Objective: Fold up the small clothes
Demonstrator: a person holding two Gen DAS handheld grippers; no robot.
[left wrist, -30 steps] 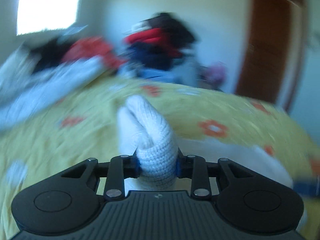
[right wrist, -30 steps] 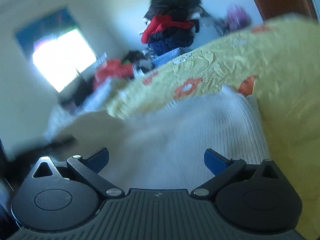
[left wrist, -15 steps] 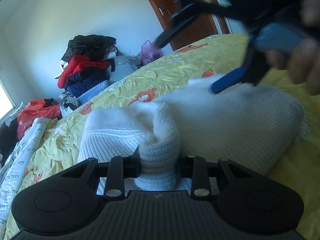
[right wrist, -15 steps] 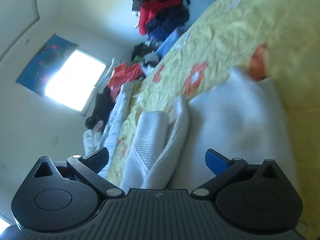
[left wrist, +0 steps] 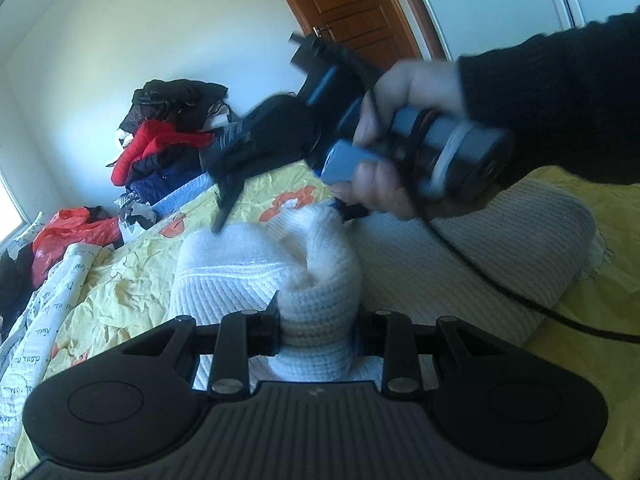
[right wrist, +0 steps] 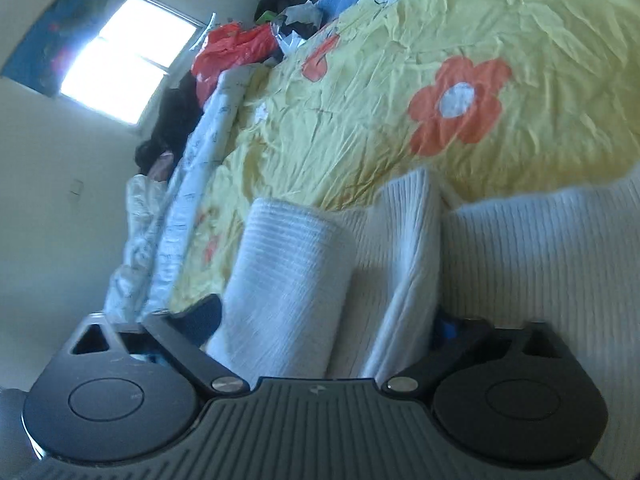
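Yellow flowered bed (right wrist: 360,80) carries a white sweater (left wrist: 500,248). Left tool (left wrist: 318,326) pinches a bunched fold of it. Right tool (right wrist: 324,320), half-spread, straddles a rolled sleeve (right wrist: 288,280), not yet clamped.

Glaring window (right wrist: 124,60) daylight, fisheye blur

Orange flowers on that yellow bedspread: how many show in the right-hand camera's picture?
4. One large flower right of centre, a smaller one further back, and two faint ones near the white knit garment. More may be hidden beneath it.
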